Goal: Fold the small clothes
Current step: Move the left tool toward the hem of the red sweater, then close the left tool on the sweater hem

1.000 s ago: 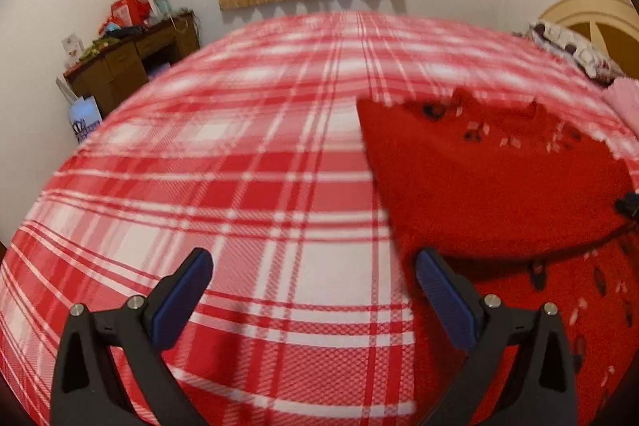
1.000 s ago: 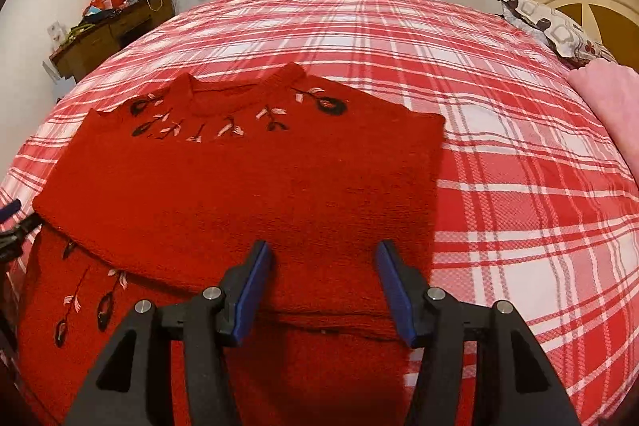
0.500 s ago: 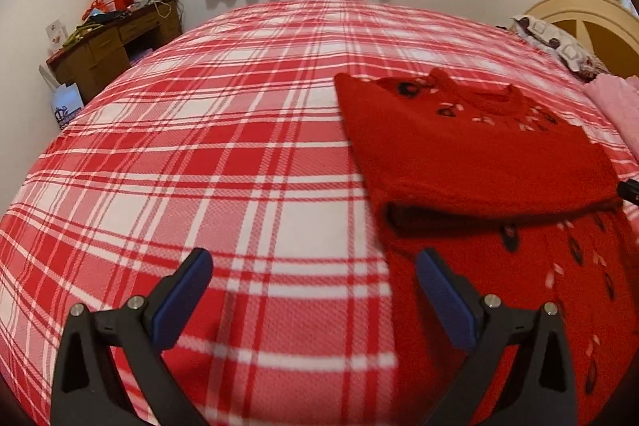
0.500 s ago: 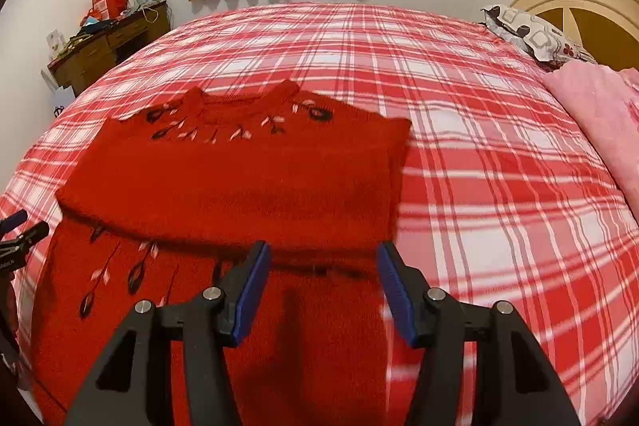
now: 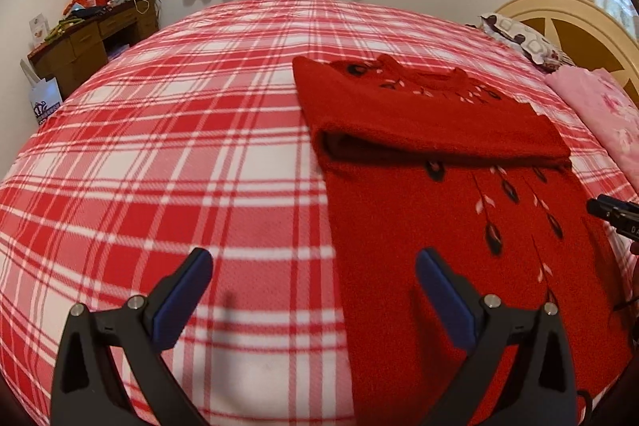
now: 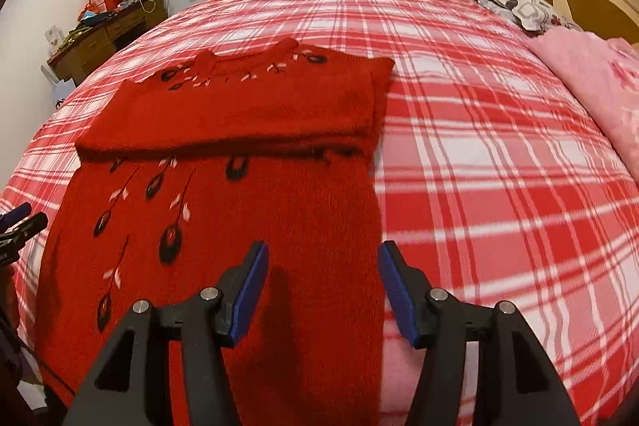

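A red knitted sweater [image 5: 447, 210] with black and white leaf embroidery lies flat on the plaid bed; it also shows in the right wrist view [image 6: 239, 210]. Its sleeves lie folded across the chest as a band [image 6: 247, 110] below the collar. My left gripper [image 5: 313, 276] is open and empty, above the sweater's left edge near the hem. My right gripper [image 6: 321, 268] is open and empty, above the sweater's right edge near the hem. Each gripper's tip shows at the edge of the other's view.
The bed has a red and white plaid cover [image 5: 179, 154]. A pink blanket [image 6: 591, 86] and a patterned pillow [image 6: 515, 2] lie by the cream headboard [image 5: 559, 14] on the right. A cluttered wooden desk [image 5: 88, 42] stands at the far left wall.
Both grippers have pulled back toward the sweater's hem and risen, so more of the lower sweater is in view. Both stay open. The sweater has not moved.
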